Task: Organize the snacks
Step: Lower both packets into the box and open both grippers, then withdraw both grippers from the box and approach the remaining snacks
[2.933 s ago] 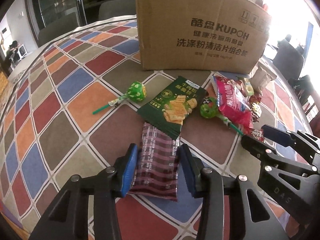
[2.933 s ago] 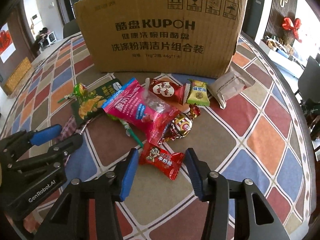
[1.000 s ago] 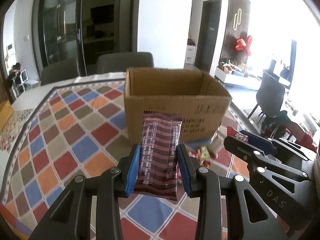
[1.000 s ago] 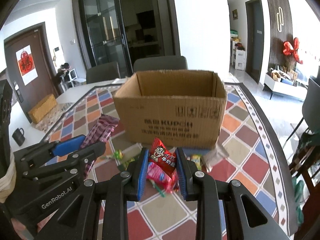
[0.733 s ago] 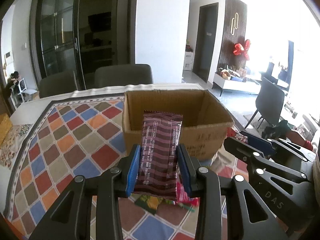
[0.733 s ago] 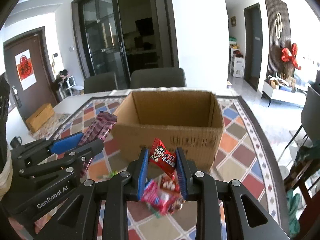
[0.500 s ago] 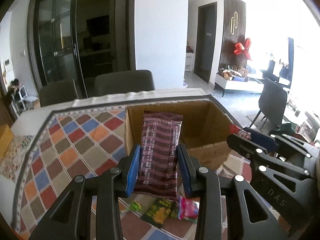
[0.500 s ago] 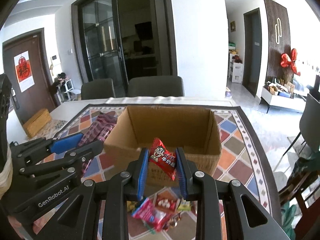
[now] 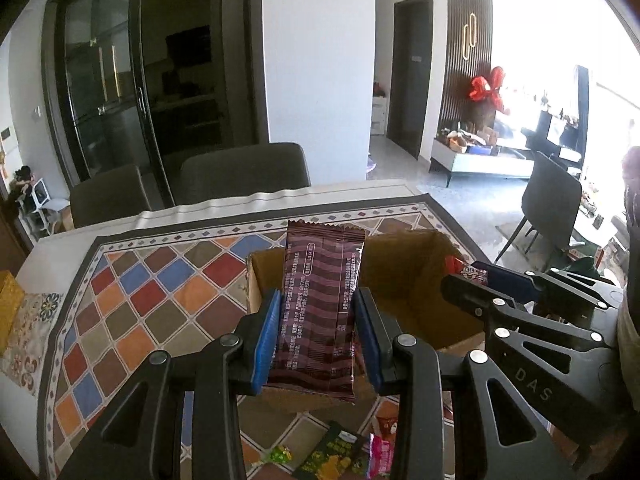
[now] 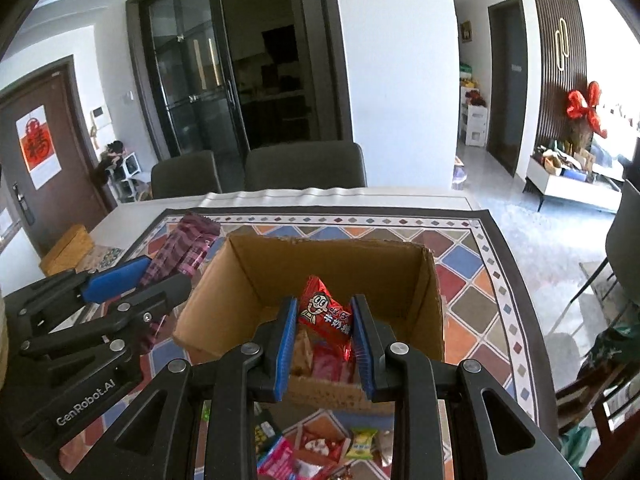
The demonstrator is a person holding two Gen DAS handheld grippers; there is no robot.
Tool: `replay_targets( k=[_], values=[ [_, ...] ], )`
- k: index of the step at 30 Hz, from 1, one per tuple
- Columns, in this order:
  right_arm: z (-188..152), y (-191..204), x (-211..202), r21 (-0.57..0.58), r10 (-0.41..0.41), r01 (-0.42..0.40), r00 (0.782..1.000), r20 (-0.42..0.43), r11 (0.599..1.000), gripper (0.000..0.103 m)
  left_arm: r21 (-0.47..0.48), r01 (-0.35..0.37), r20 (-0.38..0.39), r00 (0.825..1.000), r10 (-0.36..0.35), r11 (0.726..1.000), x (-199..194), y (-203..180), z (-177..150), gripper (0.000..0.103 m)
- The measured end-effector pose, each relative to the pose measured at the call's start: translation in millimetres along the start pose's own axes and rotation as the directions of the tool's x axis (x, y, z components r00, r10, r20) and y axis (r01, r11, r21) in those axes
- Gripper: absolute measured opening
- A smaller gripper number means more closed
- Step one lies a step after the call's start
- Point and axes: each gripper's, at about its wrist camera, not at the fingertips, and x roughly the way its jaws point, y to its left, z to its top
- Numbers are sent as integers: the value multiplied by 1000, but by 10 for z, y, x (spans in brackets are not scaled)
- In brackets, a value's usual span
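Observation:
My left gripper (image 9: 316,312) is shut on a dark maroon striped snack bar (image 9: 320,304), held upright above the near left part of the open cardboard box (image 9: 404,276). My right gripper (image 10: 324,320) is shut on a small red candy packet (image 10: 326,314), held over the open top of the cardboard box (image 10: 248,272). A few snacks lie inside the box under it. The left gripper and its maroon bar (image 10: 180,252) show at the left of the right wrist view. The right gripper (image 9: 472,276) shows at the right of the left wrist view.
The box stands on a table with a colourful diamond-patterned cloth (image 9: 132,300). Several loose snacks (image 10: 320,452) lie on the cloth in front of the box. Grey chairs (image 10: 304,164) stand at the table's far side.
Both grippers have risen and moved forward with their snacks, from in front of the box to above its open top. The box's inside has come into view.

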Motion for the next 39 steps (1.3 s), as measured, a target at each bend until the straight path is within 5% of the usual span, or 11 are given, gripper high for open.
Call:
replay_targets(
  k=[9,13,15,39],
  values=[
    [97,-21,276,-13,-19,19,998,-52,1000,28,-10,29,-58,998,-30,1000,351,28,90,38],
    [87,-50,356,-9,-34,33,997,-66,999,31,-23,25,-76,997,-27,999,450,45,100,56],
    [89,-47,367,-10,-69,68,995,-66,998,46,-15,1,-64,998,-2,1000,436,44,85,63],
    [-291,85,-255,-3,-23,23,999,22,1000,50,-16,13,48,999,-13,1000,-459,60,-396,67]
  ],
)
